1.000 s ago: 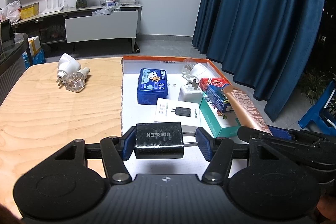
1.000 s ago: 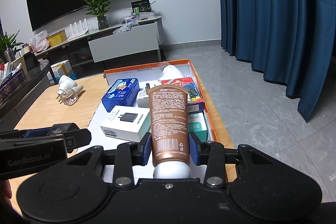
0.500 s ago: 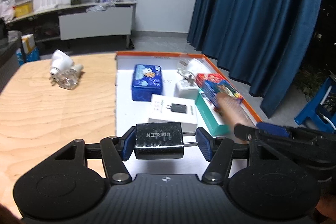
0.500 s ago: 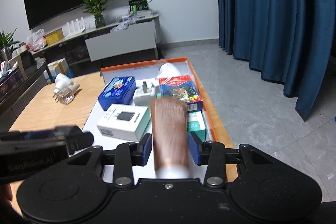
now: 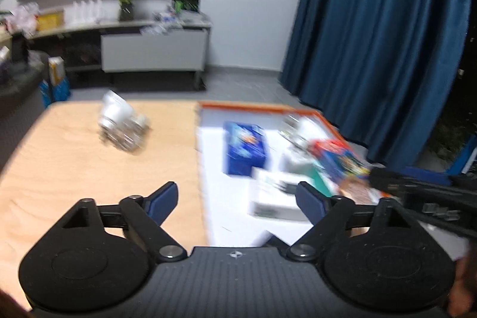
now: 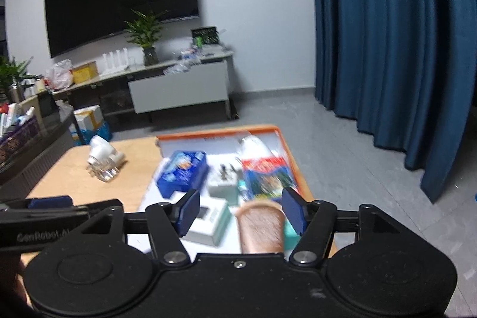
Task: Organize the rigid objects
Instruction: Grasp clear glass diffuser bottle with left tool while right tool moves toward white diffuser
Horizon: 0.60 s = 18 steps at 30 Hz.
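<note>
My left gripper (image 5: 237, 200) is open and empty above the near edge of the orange-rimmed white tray (image 5: 262, 107); the black charger is out of view. My right gripper (image 6: 243, 210) is open, and the brown tube (image 6: 261, 228) lies loose between its fingers over the tray's near right part. The tray holds a blue tin (image 5: 245, 146), a white charger box (image 5: 275, 194), a teal box, a red-blue box (image 5: 340, 157) and white plugs. Two white and clear plug-in devices (image 5: 122, 125) lie on the wooden table, left of the tray. Both views are motion-blurred.
The wooden table (image 5: 89, 169) ends close to the tray's right side, with grey floor and a blue curtain (image 6: 402, 49) beyond. A low cabinet (image 6: 179, 88) with a plant stands at the far wall. The right gripper's body (image 5: 423, 195) shows at the left view's right edge.
Both grippers have opened. The black charger has left the left gripper and is no longer seen. The brown tube has been let go and has dropped lower. Both cameras have lifted and tilted up.
</note>
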{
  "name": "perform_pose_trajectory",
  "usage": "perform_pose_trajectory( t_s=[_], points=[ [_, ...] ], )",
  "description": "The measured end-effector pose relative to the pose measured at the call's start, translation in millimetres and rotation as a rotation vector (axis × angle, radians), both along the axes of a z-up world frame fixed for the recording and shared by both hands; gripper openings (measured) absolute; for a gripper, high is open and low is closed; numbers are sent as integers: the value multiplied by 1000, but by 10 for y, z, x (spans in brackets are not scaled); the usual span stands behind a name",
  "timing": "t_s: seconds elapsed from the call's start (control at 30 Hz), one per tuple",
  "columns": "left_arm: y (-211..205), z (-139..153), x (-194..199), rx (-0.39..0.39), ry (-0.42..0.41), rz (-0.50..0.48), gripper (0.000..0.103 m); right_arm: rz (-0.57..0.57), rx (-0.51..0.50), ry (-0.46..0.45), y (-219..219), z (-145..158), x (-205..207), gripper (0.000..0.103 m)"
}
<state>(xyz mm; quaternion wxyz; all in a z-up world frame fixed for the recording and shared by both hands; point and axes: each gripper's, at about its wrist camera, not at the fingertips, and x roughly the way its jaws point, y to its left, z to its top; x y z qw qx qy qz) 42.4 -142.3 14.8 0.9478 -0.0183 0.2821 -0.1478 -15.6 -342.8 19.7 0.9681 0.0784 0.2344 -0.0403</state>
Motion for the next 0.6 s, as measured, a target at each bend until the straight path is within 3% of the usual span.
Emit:
perform_pose_trajectory(
  t_s=[0.23,0.43,0.6],
  points=[
    [520,-73,611,86,-27,81,93,68,4,-33,185,180,148,80],
    [641,-246,1188,163,-32,43,92,101,13,-24,287,222,322,80],
    [634,-419,1483,216,-35,-42,91,85,42,-23,245,208,456,80]
  ],
)
